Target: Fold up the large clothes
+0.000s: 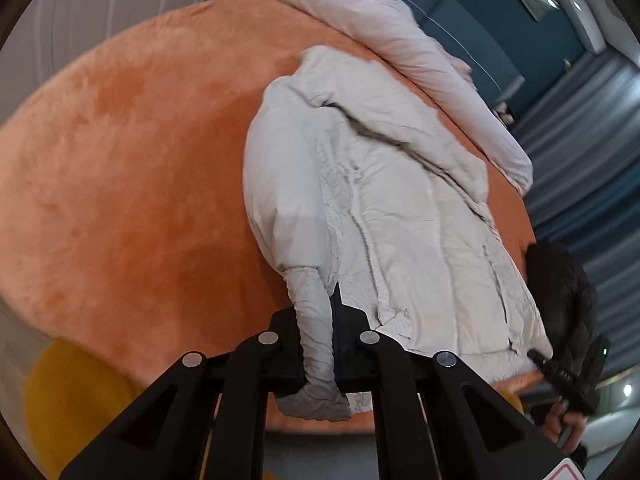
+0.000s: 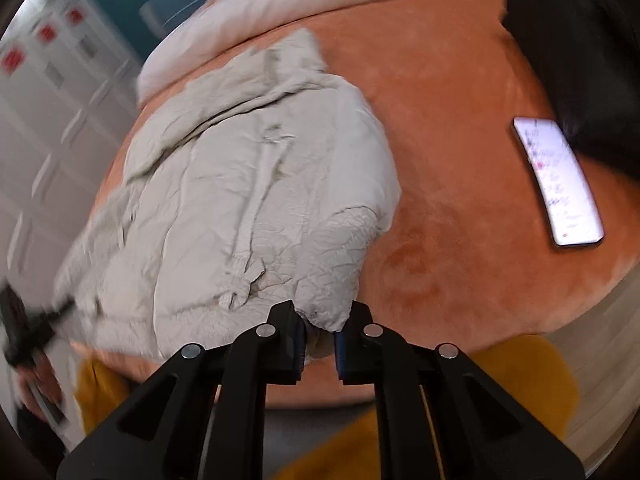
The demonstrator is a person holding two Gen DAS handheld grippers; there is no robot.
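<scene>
A pale grey padded jacket (image 1: 392, 208) lies spread on an orange plush bed cover (image 1: 120, 184); it also shows in the right wrist view (image 2: 248, 184). My left gripper (image 1: 320, 344) is shut on the jacket's left sleeve cuff (image 1: 316, 344), which hangs down between the fingers. My right gripper (image 2: 320, 340) holds the other sleeve end (image 2: 328, 312) between its fingers at the bed's near edge. The right gripper also shows at the far right of the left wrist view (image 1: 560, 372).
A white duvet (image 1: 400, 40) lies bunched along the far side of the bed. A lit phone (image 2: 558, 180) lies on the cover to the right, beside a dark object (image 2: 580, 60). Yellow fabric (image 2: 520, 380) hangs below the near edge.
</scene>
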